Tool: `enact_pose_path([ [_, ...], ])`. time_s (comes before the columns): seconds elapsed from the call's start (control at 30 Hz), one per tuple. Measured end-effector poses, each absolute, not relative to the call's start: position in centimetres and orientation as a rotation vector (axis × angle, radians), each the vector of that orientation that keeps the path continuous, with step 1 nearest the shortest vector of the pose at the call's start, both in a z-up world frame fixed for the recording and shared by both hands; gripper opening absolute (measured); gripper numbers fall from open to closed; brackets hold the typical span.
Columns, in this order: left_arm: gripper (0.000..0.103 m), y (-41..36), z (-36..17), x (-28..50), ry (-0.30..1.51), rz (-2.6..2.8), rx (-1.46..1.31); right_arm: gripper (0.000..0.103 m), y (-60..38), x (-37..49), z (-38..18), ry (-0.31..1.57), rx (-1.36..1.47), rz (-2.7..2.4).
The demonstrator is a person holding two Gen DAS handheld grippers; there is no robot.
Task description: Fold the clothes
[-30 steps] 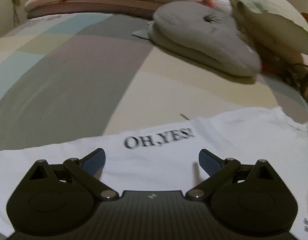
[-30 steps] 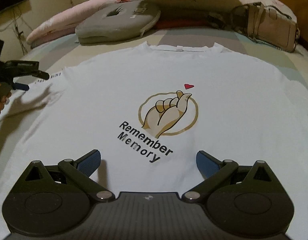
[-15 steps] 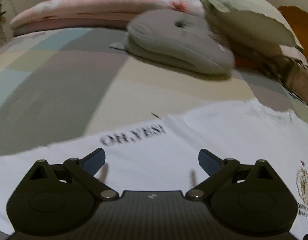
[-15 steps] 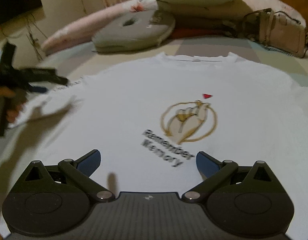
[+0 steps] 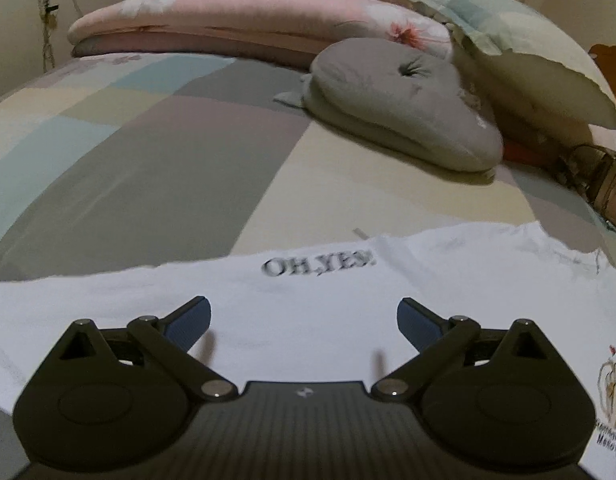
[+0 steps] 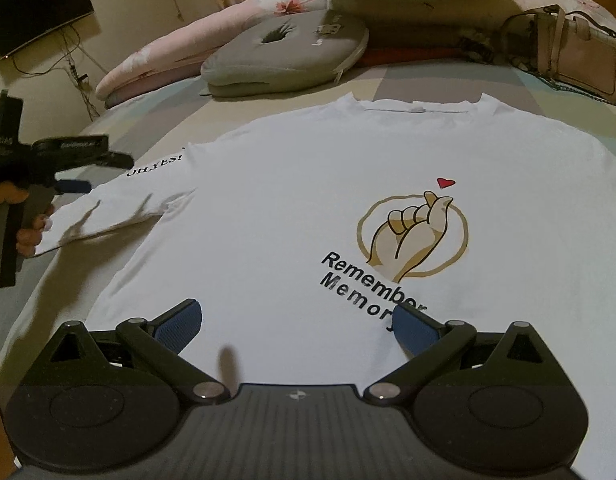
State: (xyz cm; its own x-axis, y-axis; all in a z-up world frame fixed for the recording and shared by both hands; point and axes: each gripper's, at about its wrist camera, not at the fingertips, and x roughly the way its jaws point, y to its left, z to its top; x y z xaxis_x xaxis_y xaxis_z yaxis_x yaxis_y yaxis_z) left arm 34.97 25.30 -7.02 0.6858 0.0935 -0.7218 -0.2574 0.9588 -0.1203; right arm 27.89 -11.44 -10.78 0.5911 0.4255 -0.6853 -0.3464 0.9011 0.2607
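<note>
Blue-padded fingers of the left gripper (image 5: 303, 320) spread wide, nothing between them, poised over the sleeve (image 5: 235, 292) of the white T-shirt (image 6: 308, 208). Same picture for the right gripper (image 6: 295, 324): jaws parted, empty, low over the lower front of the shirt, its right pad (image 6: 412, 328) covering the end of the word "Memory".

From the right wrist view, left gripper (image 6: 73, 185) seen side-on at the far left edge, held in a hand (image 6: 25, 216), its blue tip above the cuff end of the sleeve; contact with the cloth cannot be told.

Shirt spread flat and face up on the bed (image 5: 155, 160), collar (image 6: 416, 106) toward the pillows, no fold made yet. Chest print (image 6: 412, 236) of a hand with crossed finger and thumb inside a tan ring, a small red heart (image 6: 445, 182) above, "Remember Memory" in black below. "OH,YES!" (image 5: 318, 266) printed in black on the sleeve, which lies out to the side.

Under it, a bedsheet in large blocks of grey, cream and pale blue. Beyond the collar, a grey cushion (image 6: 287, 52) with a dimpled middle, a long pink floral bolster (image 5: 247, 16) behind, a pale checked pillow (image 5: 508, 40) to the right. Beige handbag (image 6: 576, 56) with a chain strap lying at the far right of the bed. Dark screen (image 6: 35, 8) on the wall at upper left, cables hanging below.
</note>
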Motion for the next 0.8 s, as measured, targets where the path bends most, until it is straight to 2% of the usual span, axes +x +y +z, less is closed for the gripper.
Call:
enact_pose_path([
  [0.3, 0.099, 28.0, -9.6, 33.3, 0.813, 0.294, -0.186, 0.103, -11.5, 27.9, -10.9, 0.822, 0.119, 0.46],
  [0.43, 0.099, 30.0, -8.8, 33.6, 0.813, 0.398, -0.148, 0.103, -11.4, 27.9, -10.9, 0.819, 0.121, 0.459],
  [0.57, 0.099, 32.6, -7.4, 32.3, 0.767, 0.425, -0.249, 0.103, -11.4, 27.9, -11.0, 0.815, 0.127, 0.462],
  [0.8, 0.1, 32.0, -9.9, 29.4, 0.801, 0.422, -0.155, 0.103, -11.4, 27.9, -10.9, 0.812, 0.132, 0.467],
])
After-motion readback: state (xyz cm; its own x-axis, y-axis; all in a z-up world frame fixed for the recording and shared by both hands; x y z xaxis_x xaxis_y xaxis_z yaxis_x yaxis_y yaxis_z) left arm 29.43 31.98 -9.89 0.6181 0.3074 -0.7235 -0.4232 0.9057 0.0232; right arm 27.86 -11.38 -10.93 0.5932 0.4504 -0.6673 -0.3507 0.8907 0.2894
